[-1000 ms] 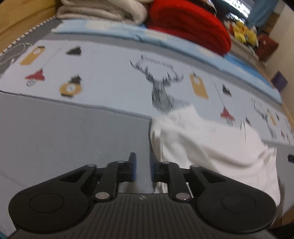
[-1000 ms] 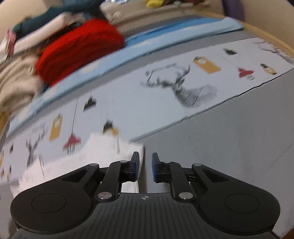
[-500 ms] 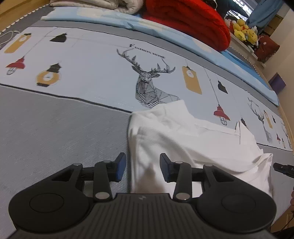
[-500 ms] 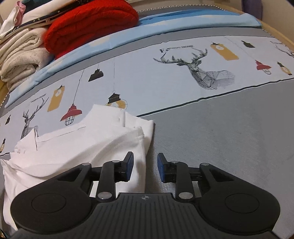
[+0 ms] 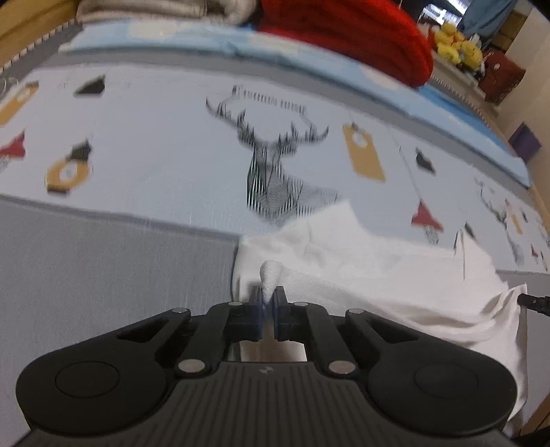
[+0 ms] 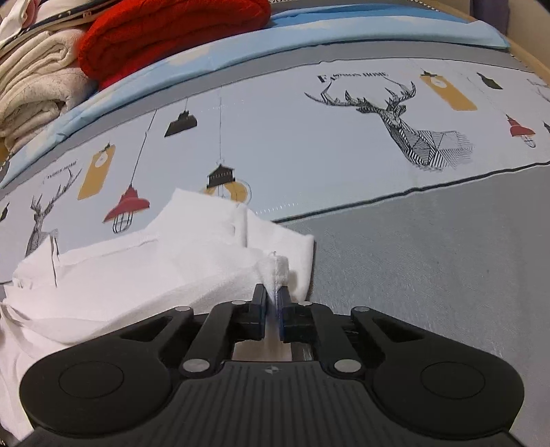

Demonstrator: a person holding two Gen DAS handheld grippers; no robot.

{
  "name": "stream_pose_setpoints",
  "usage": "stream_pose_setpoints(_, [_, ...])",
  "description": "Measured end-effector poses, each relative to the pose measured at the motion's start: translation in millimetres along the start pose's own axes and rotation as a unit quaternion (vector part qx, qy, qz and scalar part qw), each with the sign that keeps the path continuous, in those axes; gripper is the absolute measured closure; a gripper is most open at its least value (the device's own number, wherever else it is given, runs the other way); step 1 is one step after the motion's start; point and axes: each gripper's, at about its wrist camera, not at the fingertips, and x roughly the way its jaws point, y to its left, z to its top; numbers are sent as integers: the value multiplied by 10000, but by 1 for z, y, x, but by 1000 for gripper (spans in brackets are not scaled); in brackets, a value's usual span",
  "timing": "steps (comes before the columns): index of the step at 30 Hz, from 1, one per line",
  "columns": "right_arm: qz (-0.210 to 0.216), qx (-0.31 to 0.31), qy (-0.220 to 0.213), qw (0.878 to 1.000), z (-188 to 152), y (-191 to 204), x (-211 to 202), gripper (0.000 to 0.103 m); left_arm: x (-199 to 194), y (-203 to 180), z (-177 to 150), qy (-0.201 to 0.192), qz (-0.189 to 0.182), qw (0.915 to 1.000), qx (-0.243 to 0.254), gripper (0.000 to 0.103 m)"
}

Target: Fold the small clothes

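**Corners pinched, fold not yet made**

Grippers are both clamped down now, one at each near corner of the crumpled white cotton garment (image 5: 361, 271). The left gripper (image 5: 267, 311) has its blue pads squeezed tight on a little peak of white cloth that pokes up between them, at the garment's left edge, right where the fabric meets the grey band of the bedspread. The right gripper (image 6: 271, 309) matches it on the other side: jaws closed hard on a bunched, stitched hem, a ruffle of cloth standing above the pads.

The garment (image 6: 137, 271) itself lies on the printed bedspread with deer heads and hanging lamps (image 6: 309, 144), straddling the line between the pale printed strip and the grey strip, its near part running under both tools. It is no tidy shape yet. I see ridges, a raised flap at the far side and loose layers sagging towards the bed's near edge. One of its far parts just covers the base of a deer print in the left view.

So the score: grasp secured on both sides, and that's all that is done. Lifting, spreading flat and the actual folds look to be ahead. Up at the back a folded red knitted blanket (image 6: 172, 31) and cream towels (image 6: 37, 86) sit stacked, well apart from the action.
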Motion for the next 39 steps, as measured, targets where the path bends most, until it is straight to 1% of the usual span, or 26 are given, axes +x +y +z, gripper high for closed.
stream_pose_setpoints(1, [18,63,-77,9999,2,-1,-2,99,-5,-1,4,-175,16,9998,16,98])
stream_pose_setpoints(4, [153,394,-550,9976,11,-5,-17,99,-16,-5,14,-732,80,9973,46,98])
stream_pose_setpoints(6, [139,553,-876,9945,18,-6,-24,99,-17,-8,20,-979,155,9950,79,98])
stream_pose_setpoints(7, [101,596,-973,9934,20,-7,-24,99,-15,-9,23,-1059,183,9942,57,98])
stream_pose_setpoints(9, [67,745,-1140,9907,25,-7,-23,99,-10,-13,28,-1133,275,9932,35,98])
stream_pose_setpoints(13, [4,885,-1412,9860,36,-1,-19,99,4,-16,37,-1152,520,9920,-56,98])
stream_pose_setpoints(15, [-7,857,-1527,9846,39,4,-17,99,7,-12,39,-1162,553,9915,-186,96])
stream_pose_setpoints(16, [-11,856,-1579,9837,41,7,-16,99,10,-10,41,-1122,555,9918,-261,94])
stream_pose_setpoints(17, [-51,862,-1602,9833,43,9,-13,97,13,-8,43,-1015,478,9931,-349,92])
stream_pose_setpoints(18, [-147,892,-1547,9838,44,11,-10,90,16,-6,43,-868,371,9948,-382,87])
stream_pose_setpoints(20, [-323,958,-1199,9876,45,11,1,79,16,-4,41,-718,240,9961,-449,86])
stream_pose_setpoints(23, [-447,868,-663,9930,40,8,11,79,12,-2,36,-511,36,9978,-419,86])
stream_pose_setpoints(24, [-453,814,-502,9944,37,6,12,79,9,-1,33,-463,33,9980,-431,86])
stream_pose_setpoints(25, [-442,807,-437,9948,34,5,11,79,6,-1,29,-441,56,9980,-453,86])
stream_pose_setpoints(26, [-412,808,-417,9950,31,3,7,79,1,1,24,-421,48,9978,-503,86])
stream_pose_setpoints(28, [-327,808,-435,9952,24,-3,-6,79,-11,4,15,-349,-108,9973,-636,86])
stream_pose_setpoints(30, [-219,812,-369,9958,13,-8,-20,79,-28,8,5,-97,-222,9970,-735,86])
stream_pose_setpoints(32, [-5,745,-246,9969,1,-10,-40,79,-47,8,-6,126,-172,9975,-669,86])
stream_pose_setpoints(34, [186,584,-240,9978,-11,-11,-64,79,-70,11,-22,181,-258,9974,-655,86])
stream_pose_setpoints(36, [249,324,-256,9988,-26,-12,-88,78,-85,17,-39,226,-430,9962,-724,86])
stream_pose_setpoints(38, [243,144,-194,9994,-41,-14,-99,77,-90,21,-59,229,-475,9966,-640,85])
stream_pose_setpoints(39, [241,126,-175,9995,-47,-16,-101,77,-87,25,-70,246,-486,9967,-606,82])
